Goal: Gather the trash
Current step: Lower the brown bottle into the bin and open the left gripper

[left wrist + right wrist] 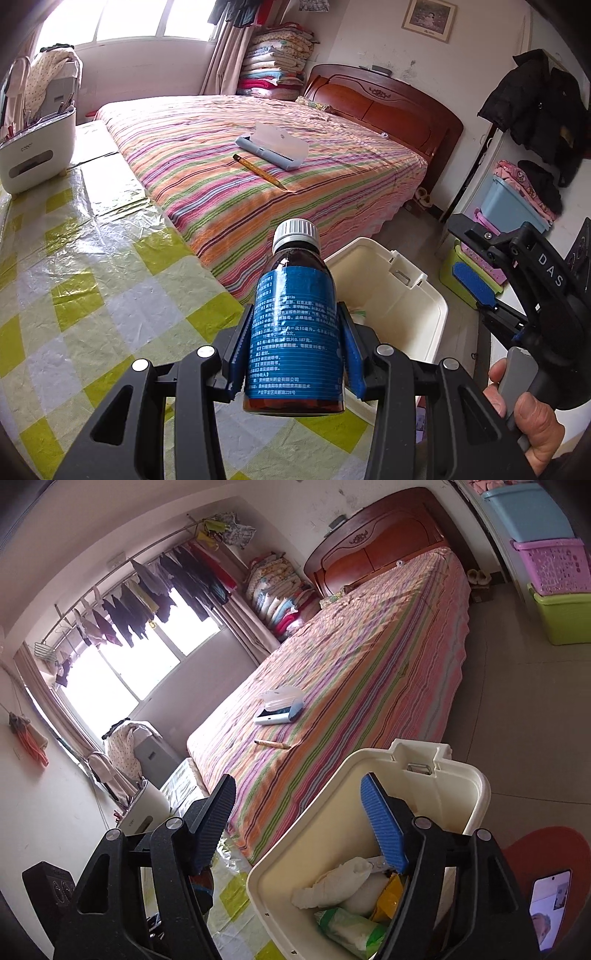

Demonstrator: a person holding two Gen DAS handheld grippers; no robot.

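My left gripper [293,354] is shut on a brown medicine bottle [295,325] with a blue label and a white cap, held upright above the table's right edge, beside the cream trash bin [432,328]. My right gripper [299,823] is open and empty, hovering over the near-left part of the cream bin [476,786]; it also shows in the left wrist view [476,280]. Inside the bin lie crumpled white tissue [332,882], a yellow wrapper [391,893] and a green-white packet [351,930].
The table has a green-checked plastic cover [85,280]. A white holder [33,151] stands at its far left. The striped bed [266,162] carries a pencil [260,171] and a blue-white case [275,146]. Coloured storage boxes [546,561] stand by the wall. A phone [548,908] lies on a red stool.
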